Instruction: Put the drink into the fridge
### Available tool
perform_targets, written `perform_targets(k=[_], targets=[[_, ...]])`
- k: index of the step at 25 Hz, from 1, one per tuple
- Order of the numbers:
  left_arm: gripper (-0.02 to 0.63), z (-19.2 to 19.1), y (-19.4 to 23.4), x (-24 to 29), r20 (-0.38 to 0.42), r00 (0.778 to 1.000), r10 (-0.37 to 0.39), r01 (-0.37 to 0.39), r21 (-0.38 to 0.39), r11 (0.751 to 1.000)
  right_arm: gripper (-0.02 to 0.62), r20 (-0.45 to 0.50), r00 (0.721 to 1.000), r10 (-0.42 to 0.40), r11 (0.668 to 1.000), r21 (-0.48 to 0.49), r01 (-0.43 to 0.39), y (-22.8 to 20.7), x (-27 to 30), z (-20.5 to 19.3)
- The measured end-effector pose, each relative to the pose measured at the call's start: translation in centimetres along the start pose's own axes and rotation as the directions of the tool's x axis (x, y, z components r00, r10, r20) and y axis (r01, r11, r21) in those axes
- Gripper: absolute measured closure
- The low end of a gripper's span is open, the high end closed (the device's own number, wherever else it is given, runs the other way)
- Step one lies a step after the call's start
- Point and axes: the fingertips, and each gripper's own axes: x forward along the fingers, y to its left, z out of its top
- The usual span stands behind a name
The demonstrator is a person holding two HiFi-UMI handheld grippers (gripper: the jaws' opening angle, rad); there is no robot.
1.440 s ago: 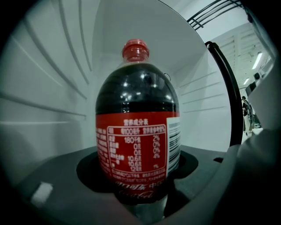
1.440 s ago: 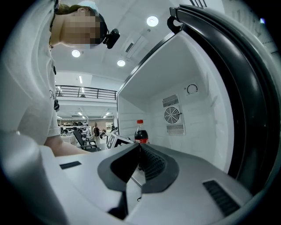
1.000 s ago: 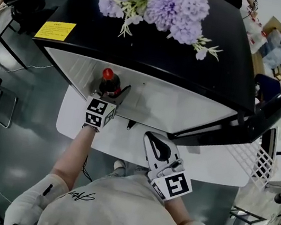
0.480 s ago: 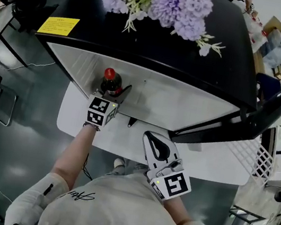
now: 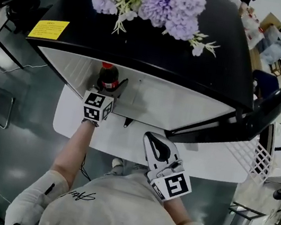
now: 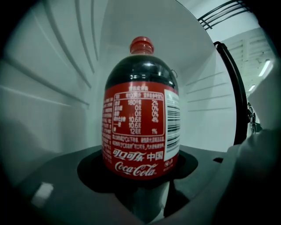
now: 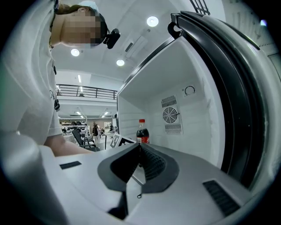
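Left arm outstretched, left tool [image 5: 113,87] gripping the bottle [image 5: 108,78] — right tool [image 5: 152,138] closed, near the torso.

- Drink bottle [image 6: 139,127]: dark cola, red cap, red label with white lettering and a white barcode strip.
- Fridge [image 5: 152,46]: glossy black top, white walls inside.
- Flowers [image 5: 154,1]: lilac, with pale green stems.
- Sticker [image 5: 48,29]: yellow.
- Left hand-held gripper [image 5: 111,89]: dark grey, with a black-and-white marker cube.
- Right hand-held gripper [image 7: 139,148]: white, with black ribbed pads.
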Motion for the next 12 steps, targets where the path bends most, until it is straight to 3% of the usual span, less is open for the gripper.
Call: perform_targets(k=[5, 12], targets=[[0.293, 0.4, 1.1, 0.7, 0.023, 0.999, 0.027, -0.026, -0.043, 0.999, 0.583, -0.001, 1.0, -0.002, 1.0, 0.0, 0.002, -0.4, 0.1, -0.1], [0.293, 0.5, 1.8, 1.1, 0.016, 0.998, 0.064, -0.063, -0.038, 0.997, 0.583, -0.003, 1.0, 0.001, 1.0, 0.001, -0.001, -0.8, 0.3, 0.0]])
